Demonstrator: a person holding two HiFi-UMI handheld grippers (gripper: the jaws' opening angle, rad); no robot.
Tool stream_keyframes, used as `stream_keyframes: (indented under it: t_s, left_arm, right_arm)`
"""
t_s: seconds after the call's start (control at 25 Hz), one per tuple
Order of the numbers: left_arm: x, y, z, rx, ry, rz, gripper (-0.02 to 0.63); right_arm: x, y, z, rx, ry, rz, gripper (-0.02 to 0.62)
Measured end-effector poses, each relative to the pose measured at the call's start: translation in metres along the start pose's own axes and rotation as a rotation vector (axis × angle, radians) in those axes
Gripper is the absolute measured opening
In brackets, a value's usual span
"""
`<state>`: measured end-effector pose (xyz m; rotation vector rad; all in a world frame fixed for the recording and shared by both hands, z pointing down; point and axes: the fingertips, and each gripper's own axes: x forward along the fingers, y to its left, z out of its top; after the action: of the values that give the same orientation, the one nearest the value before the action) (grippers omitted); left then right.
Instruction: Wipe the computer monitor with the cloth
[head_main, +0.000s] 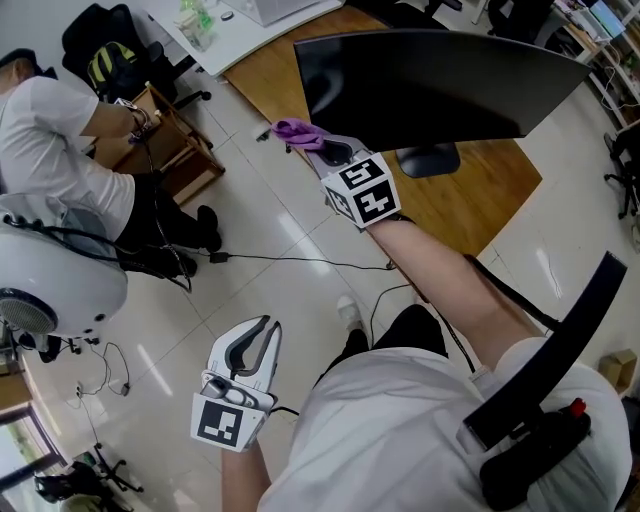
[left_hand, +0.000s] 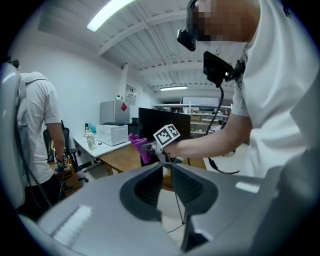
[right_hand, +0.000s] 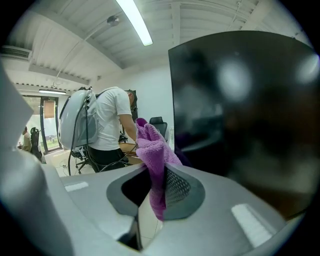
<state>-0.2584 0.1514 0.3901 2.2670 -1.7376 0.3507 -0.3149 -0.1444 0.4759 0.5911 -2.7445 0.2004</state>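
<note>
The black computer monitor (head_main: 430, 85) stands on a wooden desk (head_main: 480, 200), its screen facing me. My right gripper (head_main: 318, 145) is shut on a purple cloth (head_main: 295, 130) and holds it just off the monitor's lower left corner. In the right gripper view the cloth (right_hand: 152, 150) sticks up from between the jaws of the right gripper (right_hand: 155, 169), with the dark screen (right_hand: 245, 110) close on the right. My left gripper (head_main: 258, 335) hangs low over the floor, away from the desk, shut and holding nothing. The left gripper (left_hand: 164, 165) looks toward the cloth (left_hand: 137, 145) and monitor (left_hand: 162, 122).
The monitor's dark foot (head_main: 428, 160) rests on the desk. A person in a white shirt (head_main: 60, 140) bends over a small wooden cabinet (head_main: 180, 150) at the left. Cables (head_main: 280, 262) run across the tiled floor. A white table (head_main: 235, 35) stands behind.
</note>
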Motion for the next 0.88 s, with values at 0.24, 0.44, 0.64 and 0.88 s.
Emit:
stream_keyframes:
  t_s: [0.24, 0.44, 0.64, 0.88]
  left_arm:
    - [0.004, -0.009, -0.007, -0.007, 0.027, -0.012, 0.071]
    - [0.007, -0.015, -0.011, -0.011, 0.050, -0.023, 0.071]
    - [0.011, -0.020, -0.015, -0.005, 0.075, -0.037, 0.071]
    - [0.019, -0.025, -0.018, -0.008, 0.096, -0.058, 0.071]
  right_arm:
    - [0.009, -0.002, -0.040, 0.003, 0.040, -0.001, 0.048]
    - [0.017, -0.005, -0.069, 0.004, 0.063, 0.002, 0.048]
    - [0.027, -0.005, -0.100, -0.002, 0.101, 0.008, 0.048]
    - [0.023, -0.021, -0.119, 0.009, 0.124, -0.018, 0.048]
